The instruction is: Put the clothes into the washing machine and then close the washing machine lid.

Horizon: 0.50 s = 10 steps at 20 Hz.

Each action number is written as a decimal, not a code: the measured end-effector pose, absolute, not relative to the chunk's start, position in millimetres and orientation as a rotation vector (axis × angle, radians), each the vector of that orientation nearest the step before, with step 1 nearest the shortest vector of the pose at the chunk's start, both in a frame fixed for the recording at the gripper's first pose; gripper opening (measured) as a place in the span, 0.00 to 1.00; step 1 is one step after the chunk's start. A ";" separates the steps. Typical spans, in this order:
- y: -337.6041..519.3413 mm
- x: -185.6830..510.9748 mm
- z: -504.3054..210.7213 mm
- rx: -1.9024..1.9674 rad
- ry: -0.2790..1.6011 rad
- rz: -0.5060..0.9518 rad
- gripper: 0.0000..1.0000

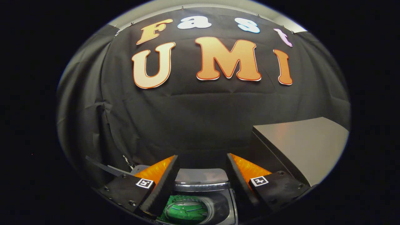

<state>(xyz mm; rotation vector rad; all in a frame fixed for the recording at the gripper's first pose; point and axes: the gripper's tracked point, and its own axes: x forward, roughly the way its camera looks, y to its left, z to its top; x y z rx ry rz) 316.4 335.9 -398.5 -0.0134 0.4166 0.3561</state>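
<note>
My gripper (202, 175) is spread wide, fingers well apart, nothing between them. Both fingers (162, 184) point forward at the black booth wall, with the washing machine (203, 176) below and just ahead of the tips.

Task status, judged from this view: green clothes (184, 212) lie down inside the machine's tub, seen between and beneath my fingers. There looks to be a glossy, rounded surface over or among the green; I cannot tell whether that is a transparent lid panel, the tub's centre, or the fabric itself. So the loading step appears done, or nearly so. I cannot tell whether any garment is left outside.

Lid: a grey flat slab (300, 140) stands to the right of my right finger, tilted up and back toward the wall. It could be the raised lid, though it could as well be a separate surface; I cannot settle which. If it is the lid, closing is what remains.

Orientation: the machine's opening faces upward toward my gripper. The grey control strip at its back runs left-right, across the line of my fingers. The slab's long edge runs from near my right finger away to the right, rising.
</note>
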 end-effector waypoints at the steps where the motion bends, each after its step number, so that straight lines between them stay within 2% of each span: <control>1: 335.0 312.3 -402.1 -0.019 0.420 0.362 0.97; 3: 331.8 304.7 -409.7 -0.024 0.431 0.369 0.98; 6: 309.8 283.1 -470.7 -0.062 0.594 0.341 0.99; 10: 306.8 265.0 -496.6 -0.006 0.622 0.335 0.98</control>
